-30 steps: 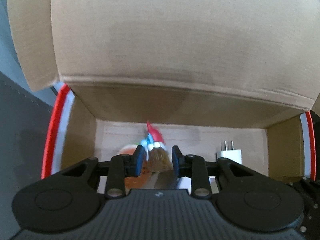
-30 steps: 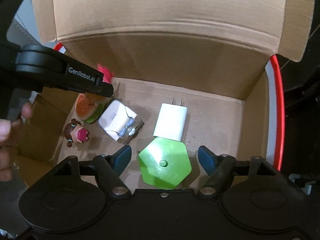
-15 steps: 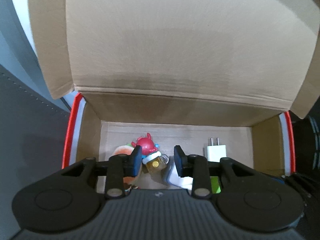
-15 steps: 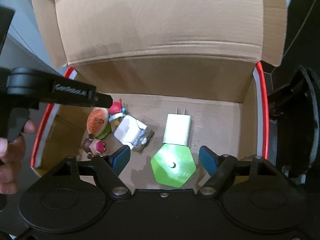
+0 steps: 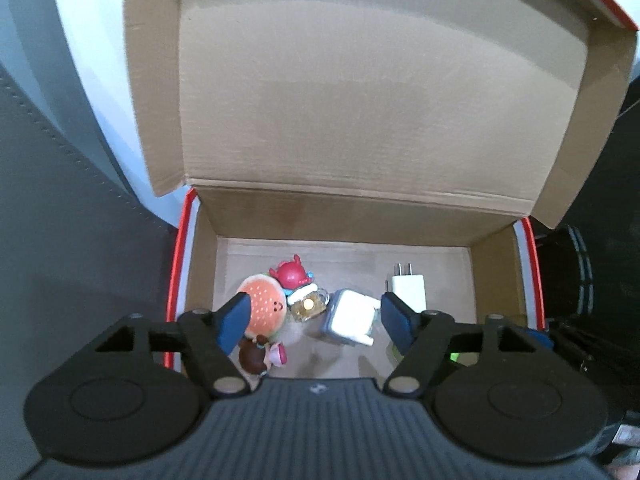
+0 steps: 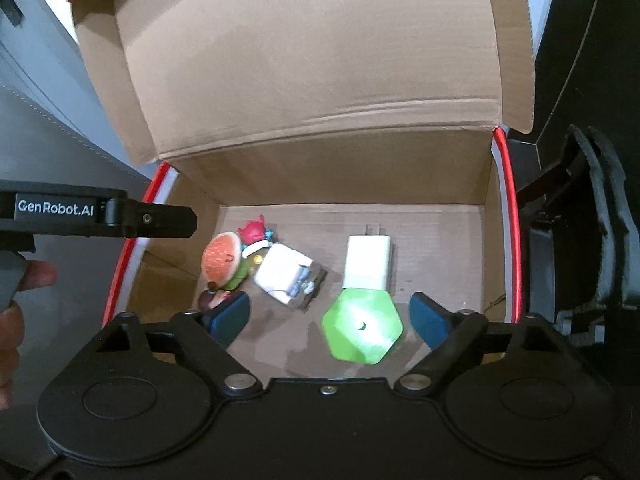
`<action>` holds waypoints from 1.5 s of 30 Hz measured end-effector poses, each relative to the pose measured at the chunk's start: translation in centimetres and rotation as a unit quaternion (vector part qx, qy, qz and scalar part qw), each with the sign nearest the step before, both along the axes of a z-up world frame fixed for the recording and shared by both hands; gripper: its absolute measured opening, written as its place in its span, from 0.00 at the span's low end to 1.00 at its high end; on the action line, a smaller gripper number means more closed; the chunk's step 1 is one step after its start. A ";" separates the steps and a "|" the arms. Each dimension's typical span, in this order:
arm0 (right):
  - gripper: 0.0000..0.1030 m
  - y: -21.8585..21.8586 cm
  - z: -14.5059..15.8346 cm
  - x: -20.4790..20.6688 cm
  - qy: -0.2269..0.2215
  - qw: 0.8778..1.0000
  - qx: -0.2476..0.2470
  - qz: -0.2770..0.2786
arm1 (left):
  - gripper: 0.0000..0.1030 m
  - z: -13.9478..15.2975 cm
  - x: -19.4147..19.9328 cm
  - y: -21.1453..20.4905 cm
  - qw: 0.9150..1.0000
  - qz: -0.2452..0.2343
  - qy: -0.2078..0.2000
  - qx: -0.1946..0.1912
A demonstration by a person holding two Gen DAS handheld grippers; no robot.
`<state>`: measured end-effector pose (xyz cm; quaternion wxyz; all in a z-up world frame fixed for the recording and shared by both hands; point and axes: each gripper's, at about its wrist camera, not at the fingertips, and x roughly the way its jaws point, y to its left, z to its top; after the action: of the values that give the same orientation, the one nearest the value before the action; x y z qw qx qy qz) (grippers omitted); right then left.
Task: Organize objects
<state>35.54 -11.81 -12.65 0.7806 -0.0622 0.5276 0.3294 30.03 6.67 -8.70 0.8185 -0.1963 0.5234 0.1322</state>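
An open cardboard box (image 5: 492, 264) (image 6: 486, 236) holds several small things. A red-capped toy bottle (image 5: 302, 292) (image 6: 254, 240) lies between a burger toy (image 5: 264, 308) (image 6: 222, 260) and a white block (image 5: 352, 316) (image 6: 286, 274). A white charger (image 5: 408, 290) (image 6: 368, 266), a green hexagon (image 6: 362, 330) and a small doll (image 5: 260, 354) also lie inside. My left gripper (image 5: 316, 322) is open and empty above the box. My right gripper (image 6: 330, 318) is open and empty above the box floor.
The box lid (image 5: 360, 92) (image 6: 312, 52) stands upright behind the box. The box rim has red and white edges (image 5: 182, 272) (image 6: 506, 216). A grey surface (image 5: 72, 240) lies to the left. Dark equipment (image 6: 580, 220) stands to the right.
My left gripper opened, let go of the red-capped toy bottle and pulled up and back out of the box. The bottle now lies on the box floor. My right gripper also rose.
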 end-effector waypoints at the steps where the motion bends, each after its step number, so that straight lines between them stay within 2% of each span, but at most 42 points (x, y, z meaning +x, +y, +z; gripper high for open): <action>1: 0.93 -0.2 0.3 -0.2 -0.002 1.000 0.003 0.001 | 0.74 0.3 -0.3 -0.1 1.000 -0.001 -0.001 0.000; 4: 0.94 -0.7 1.3 -0.6 -0.005 1.000 0.008 0.000 | 0.81 0.9 -1.2 -0.2 1.000 -0.003 -0.006 0.005; 9: 1.00 -1.2 2.5 -1.1 -0.013 1.000 0.004 0.003 | 0.87 1.8 -2.6 -0.6 1.000 -0.004 -0.012 0.010; 12: 1.00 -1.5 3.3 -1.4 -0.010 1.000 0.011 -0.002 | 0.89 2.2 -3.1 -0.8 1.000 -0.005 -0.014 0.013; 28: 1.00 -4.0 8.1 -3.2 -0.023 0.998 0.040 -0.046 | 0.92 6.9 -5.7 -2.3 0.999 -0.027 -0.040 0.025; 45: 1.00 -6.2 12.3 -6.7 -0.047 0.995 0.066 -0.064 | 0.93 10.0 -10.1 -3.2 0.997 -0.031 -0.071 0.015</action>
<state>28.85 -17.96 -0.34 0.8261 0.0079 0.4704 0.3100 19.92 3.46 1.32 0.8604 -0.1761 0.4675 0.1003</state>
